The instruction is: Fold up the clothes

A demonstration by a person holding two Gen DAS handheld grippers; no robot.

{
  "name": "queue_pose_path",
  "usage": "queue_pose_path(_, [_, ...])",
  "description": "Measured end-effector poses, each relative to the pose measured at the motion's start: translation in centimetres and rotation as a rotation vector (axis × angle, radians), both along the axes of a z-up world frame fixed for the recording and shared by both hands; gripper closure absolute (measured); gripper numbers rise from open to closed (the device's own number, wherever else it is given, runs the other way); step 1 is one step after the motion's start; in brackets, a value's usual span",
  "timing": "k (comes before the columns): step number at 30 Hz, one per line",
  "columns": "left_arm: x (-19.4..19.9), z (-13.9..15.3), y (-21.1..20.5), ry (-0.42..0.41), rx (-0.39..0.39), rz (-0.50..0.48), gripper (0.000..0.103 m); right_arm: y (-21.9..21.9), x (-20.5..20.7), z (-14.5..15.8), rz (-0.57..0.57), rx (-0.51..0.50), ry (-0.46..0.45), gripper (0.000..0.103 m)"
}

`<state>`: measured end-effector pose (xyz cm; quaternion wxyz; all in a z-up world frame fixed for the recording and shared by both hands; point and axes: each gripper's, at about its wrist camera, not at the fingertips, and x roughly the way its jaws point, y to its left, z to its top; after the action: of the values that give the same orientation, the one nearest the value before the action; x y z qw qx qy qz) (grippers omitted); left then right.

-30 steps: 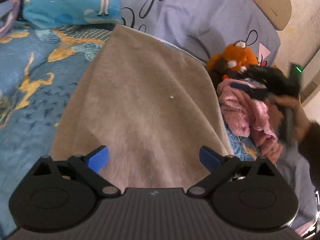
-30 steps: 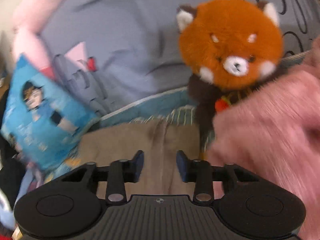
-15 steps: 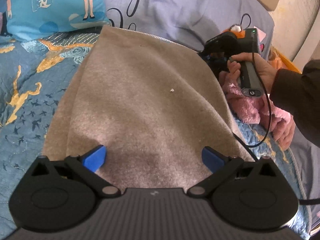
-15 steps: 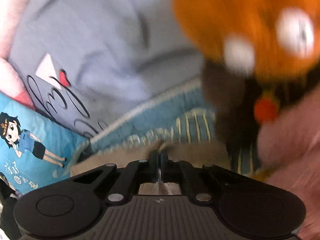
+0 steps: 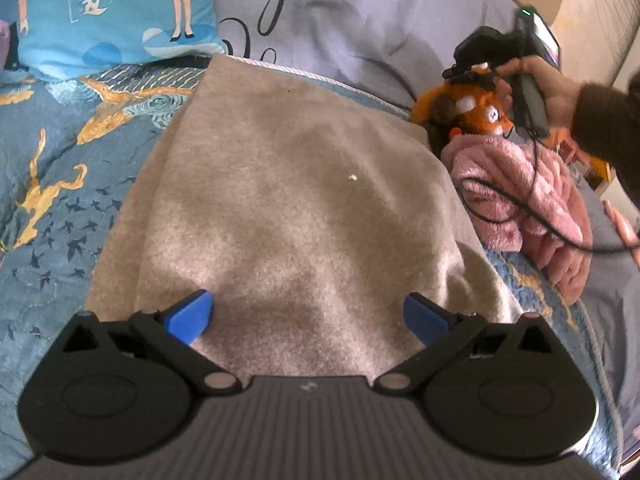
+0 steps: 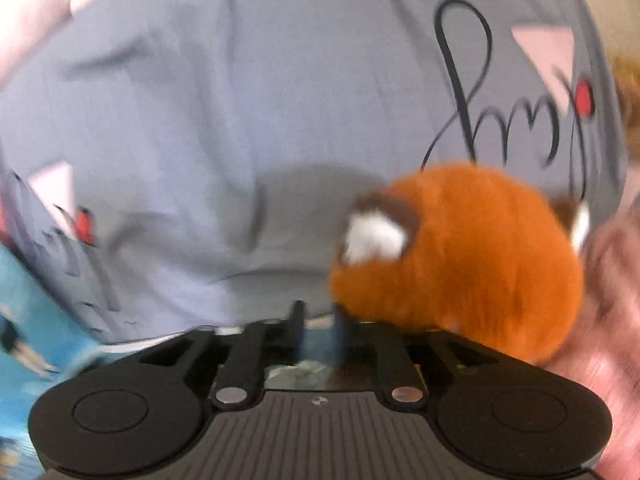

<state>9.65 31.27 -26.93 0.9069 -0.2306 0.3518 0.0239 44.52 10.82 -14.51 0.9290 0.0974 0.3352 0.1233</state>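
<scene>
— Where is the beige garment lying?
— It is lying flat on the bedspread, layers doubled. The left gripper is hovering wide open, holding nothing.
— And the right gripper?
— Narrowly parted, empty (blurred) by the plush toy, likely steering clear.

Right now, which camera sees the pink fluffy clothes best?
The left wrist view. There the pink clothes lie in a sharp, nearly whole heap beside the beige cloth, under the plush toy. The right wrist view catches only a blurred pink strip at its right edge.
</scene>
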Motion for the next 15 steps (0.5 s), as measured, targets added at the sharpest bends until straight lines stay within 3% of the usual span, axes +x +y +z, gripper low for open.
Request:
queue_pose_path(4, [-0.2,0.3,1.1,0.003,-0.076,0.035,0.0,-0.8,-3.2,-2.1,0.116,0.112,0.137,0.07])
queue_pose_path(7, [-0.5,0.7,2.3,0.01,-0.121,0.072,0.0,0.6,-7.7,-3.4,0.318,0.117,0.181,0.07])
queue_pose_path(8, [-0.6,0.8,2.6,0.012,-0.125,0.086,0.0,1.5,-9.6,-3.7,0.398,0.089,0.167,0.071])
queue_pose_path(12, [-0.8,1.1,3.1,0.045,-0.069,0.116,0.0,6.2,-17.6,-5.0,0.742,-0.177,-0.027,0.077])
queue_pose_path(15, [-1.0,1.5,2.7,0.053,-0.012,0.104,0.0,9.7,-23.2,-6.1,0.966,-0.379,-0.167,0.09])
